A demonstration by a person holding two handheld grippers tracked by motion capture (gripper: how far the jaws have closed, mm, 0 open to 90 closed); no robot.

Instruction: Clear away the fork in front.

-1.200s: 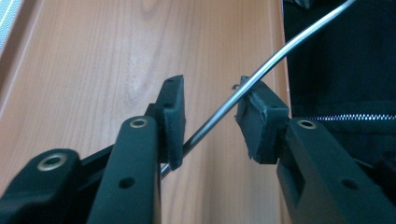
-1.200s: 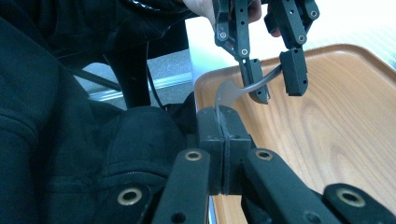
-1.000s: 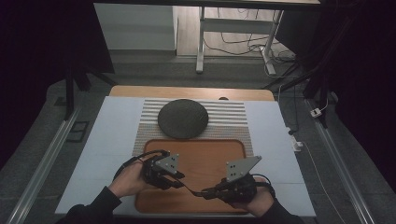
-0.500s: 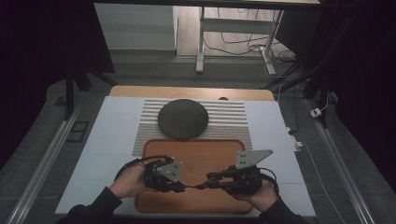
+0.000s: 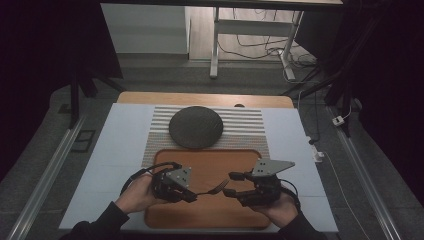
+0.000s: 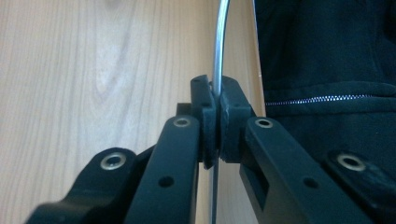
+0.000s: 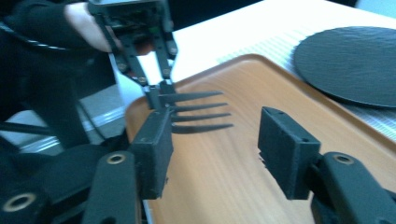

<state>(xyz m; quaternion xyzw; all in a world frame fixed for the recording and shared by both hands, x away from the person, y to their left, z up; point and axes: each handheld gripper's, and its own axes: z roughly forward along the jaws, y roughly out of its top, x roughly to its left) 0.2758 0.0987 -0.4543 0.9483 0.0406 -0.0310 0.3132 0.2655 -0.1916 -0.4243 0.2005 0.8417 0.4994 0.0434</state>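
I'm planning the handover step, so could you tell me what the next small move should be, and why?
Probably draw the right gripper back from the fork. Its jaws have just been opening and stand apart with the tines between them untouched, while the left gripper is shut on the handle above the wooden tray.

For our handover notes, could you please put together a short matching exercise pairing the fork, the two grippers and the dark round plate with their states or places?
Things:
1. fork
2. left gripper
3. right gripper
4. dark round plate

States or places:
A. jaws apart, nothing pressed between them
B. resting on the striped mat
C. held above the wooden tray
D. jaws shut on a thin metal handle

Pairs: 1-C, 2-D, 3-A, 4-B
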